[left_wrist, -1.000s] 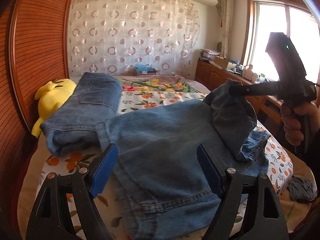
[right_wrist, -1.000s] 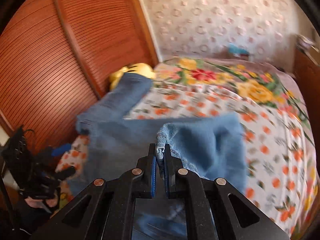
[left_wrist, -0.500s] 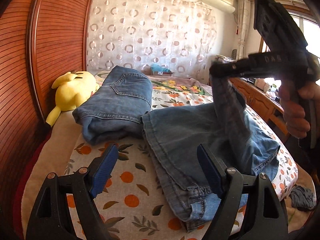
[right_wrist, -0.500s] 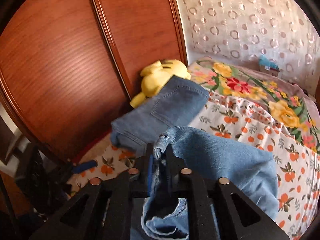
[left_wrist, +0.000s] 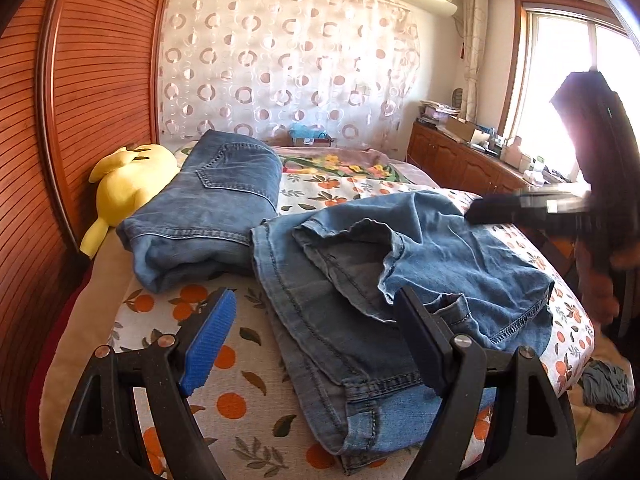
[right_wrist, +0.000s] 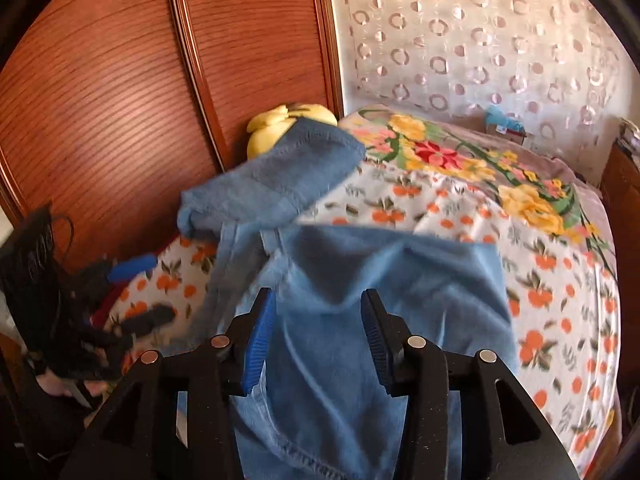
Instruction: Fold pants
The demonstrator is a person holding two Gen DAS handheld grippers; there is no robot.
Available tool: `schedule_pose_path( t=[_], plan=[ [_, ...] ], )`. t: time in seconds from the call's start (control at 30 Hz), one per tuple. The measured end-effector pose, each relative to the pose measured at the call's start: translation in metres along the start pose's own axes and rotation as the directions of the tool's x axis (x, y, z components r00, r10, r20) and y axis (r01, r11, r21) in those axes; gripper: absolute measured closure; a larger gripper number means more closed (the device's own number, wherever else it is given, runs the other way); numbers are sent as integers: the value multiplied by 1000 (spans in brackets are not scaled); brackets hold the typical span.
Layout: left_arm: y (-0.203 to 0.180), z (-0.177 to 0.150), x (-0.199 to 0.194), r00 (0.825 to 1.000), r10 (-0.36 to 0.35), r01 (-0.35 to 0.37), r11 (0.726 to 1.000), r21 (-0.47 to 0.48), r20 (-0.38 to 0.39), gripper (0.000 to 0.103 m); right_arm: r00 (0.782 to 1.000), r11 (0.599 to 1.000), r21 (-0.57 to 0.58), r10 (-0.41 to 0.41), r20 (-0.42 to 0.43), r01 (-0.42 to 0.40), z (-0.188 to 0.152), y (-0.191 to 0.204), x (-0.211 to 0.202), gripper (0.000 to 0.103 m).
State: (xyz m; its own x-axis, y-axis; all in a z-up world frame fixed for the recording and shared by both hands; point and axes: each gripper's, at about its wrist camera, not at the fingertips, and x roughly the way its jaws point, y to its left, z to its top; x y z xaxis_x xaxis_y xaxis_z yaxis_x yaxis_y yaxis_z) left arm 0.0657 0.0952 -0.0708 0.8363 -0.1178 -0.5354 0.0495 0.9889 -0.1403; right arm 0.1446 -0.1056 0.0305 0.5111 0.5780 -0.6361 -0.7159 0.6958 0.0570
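Loose blue jeans (left_wrist: pixel 400 264) lie on the bed, a leg folded back over them with its hem rumpled on top. My left gripper (left_wrist: pixel 316 340) hovers open over their near edge, nothing between its pads. In the right wrist view my right gripper (right_wrist: pixel 316 344) has its jaws opening; the denim (right_wrist: pixel 360 280) lies under and between the pads, not pressed. From the left wrist view the right gripper (left_wrist: pixel 480 212) appears blurred at the jeans' right side, held by a hand. The left gripper (right_wrist: pixel 140 292) shows at the bed's left corner.
A second, folded pair of jeans (left_wrist: pixel 216 200) lies at the back left beside a yellow plush toy (left_wrist: pixel 124 180). The orange-print sheet (left_wrist: pixel 232 400) covers the bed. A wooden wardrobe (left_wrist: pixel 80 80) stands left, a wooden cabinet (left_wrist: pixel 460 164) right, and grey cloth (left_wrist: pixel 608 384) lies on the floor.
My right gripper carried the jeans leg across, then opened and let go. The leg now lies folded on the jeans, and the gripper has drawn back to the right. The left gripper stayed open.
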Motion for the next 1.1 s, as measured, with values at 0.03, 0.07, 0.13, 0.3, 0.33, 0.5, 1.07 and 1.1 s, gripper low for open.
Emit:
schedule_pose_path(
  t=[0.03,0.07,0.13,0.3,0.33,0.5,1.07,1.1],
  plan=[
    [-2,1,1,1000,-1,1,1000,5,-3,21,1000,1000,5,8,-7,-8,-5,1,3,57],
    [-3,2,3,1000,0,0,1000,10,-5,21,1000,1000,13,24,-19,-23,-13,4,6,57],
    [-3,7,9,1000,-9,10,1000,28,-10,21,998,998,32,60,-34,-59,-24,9,14,57],
    [2,25,31,999,-22,24,995,94,-30,22,991,991,70,121,-58,-117,-48,21,34,57],
    [3,26,35,999,-20,24,994,110,-35,22,990,989,78,128,-60,-123,-51,23,36,57],
    [11,41,68,994,-25,44,981,189,-103,34,986,984,96,158,-51,-152,-60,30,38,57],
    [6,64,121,973,-41,104,956,273,-229,89,988,988,36,150,-31,-149,-78,61,50,81],
    [6,65,122,973,-43,105,958,267,-227,92,988,988,39,153,-21,-152,-79,62,50,89]
  ],
)
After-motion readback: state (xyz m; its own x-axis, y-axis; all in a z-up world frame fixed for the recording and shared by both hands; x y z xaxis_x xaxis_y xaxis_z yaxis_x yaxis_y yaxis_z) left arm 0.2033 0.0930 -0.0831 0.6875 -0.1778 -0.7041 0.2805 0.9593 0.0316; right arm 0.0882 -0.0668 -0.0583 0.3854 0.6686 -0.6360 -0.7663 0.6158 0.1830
